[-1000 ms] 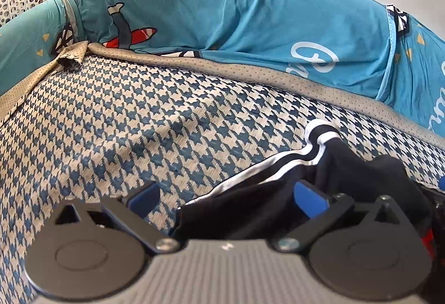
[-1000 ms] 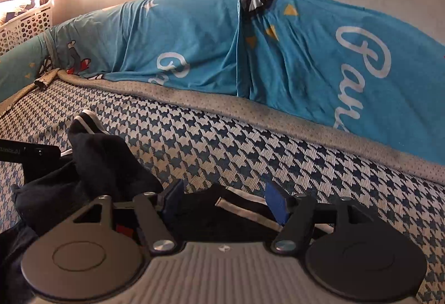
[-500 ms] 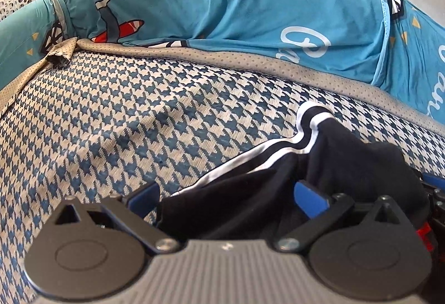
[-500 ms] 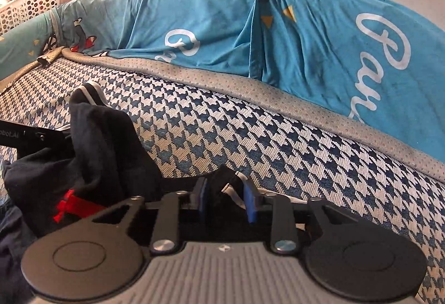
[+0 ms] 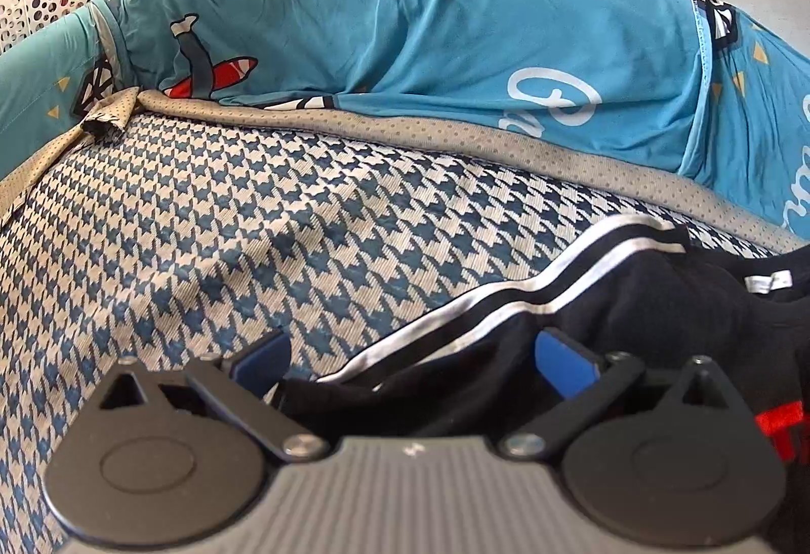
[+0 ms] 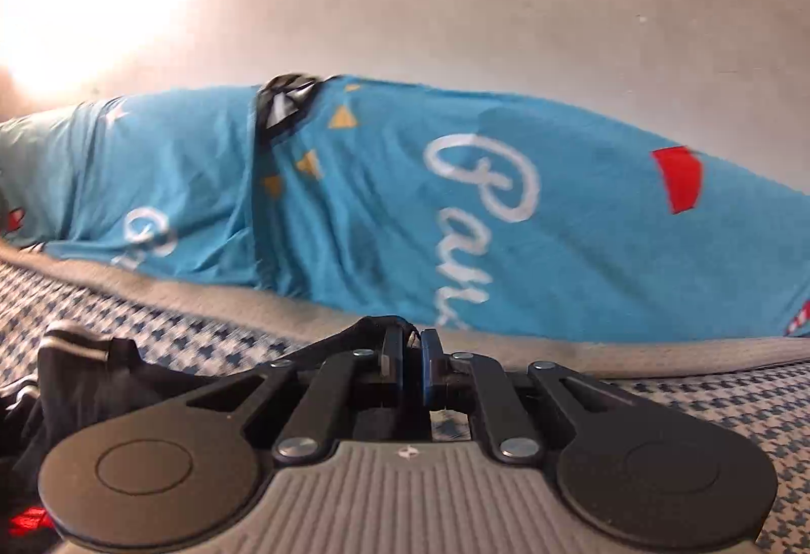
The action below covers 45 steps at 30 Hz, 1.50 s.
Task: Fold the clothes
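- Right gripper (image 6: 411,364): jaws just closed, pinching the black garment (image 6: 126,382)
- Left gripper (image 5: 412,354): jaws spread, garment's striped edge between them, on the houndstooth bed (image 5: 202,225)

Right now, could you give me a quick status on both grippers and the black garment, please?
Right gripper shut on the black garment, jaws just closed. Left gripper open, garment edge lying between its fingers. Nothing in the way on the houndstooth cover.

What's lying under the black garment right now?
The black garment rests on the blue-and-white houndstooth cover, which shows all around it. Whatever is directly beneath its bunched folds is covered. The left claw blocks the near edge.
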Each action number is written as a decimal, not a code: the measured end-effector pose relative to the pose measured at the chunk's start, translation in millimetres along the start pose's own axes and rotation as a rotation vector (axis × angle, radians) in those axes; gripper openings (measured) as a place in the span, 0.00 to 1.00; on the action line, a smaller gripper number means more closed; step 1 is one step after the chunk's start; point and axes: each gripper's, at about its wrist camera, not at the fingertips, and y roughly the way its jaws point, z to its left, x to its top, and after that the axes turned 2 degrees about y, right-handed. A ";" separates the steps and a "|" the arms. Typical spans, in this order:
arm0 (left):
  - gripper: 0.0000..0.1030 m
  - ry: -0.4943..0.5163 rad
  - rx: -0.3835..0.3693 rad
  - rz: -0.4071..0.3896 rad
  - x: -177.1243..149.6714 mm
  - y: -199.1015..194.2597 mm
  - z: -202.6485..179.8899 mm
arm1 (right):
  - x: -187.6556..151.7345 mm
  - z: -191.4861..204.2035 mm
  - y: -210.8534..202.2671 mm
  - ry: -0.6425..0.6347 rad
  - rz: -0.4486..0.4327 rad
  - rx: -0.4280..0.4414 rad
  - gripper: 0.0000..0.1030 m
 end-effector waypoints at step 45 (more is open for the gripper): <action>1.00 -0.223 -0.330 0.231 -0.9 16.4 92.8 | 2.1 71.4 -42.0 -0.049 0.090 0.347 0.40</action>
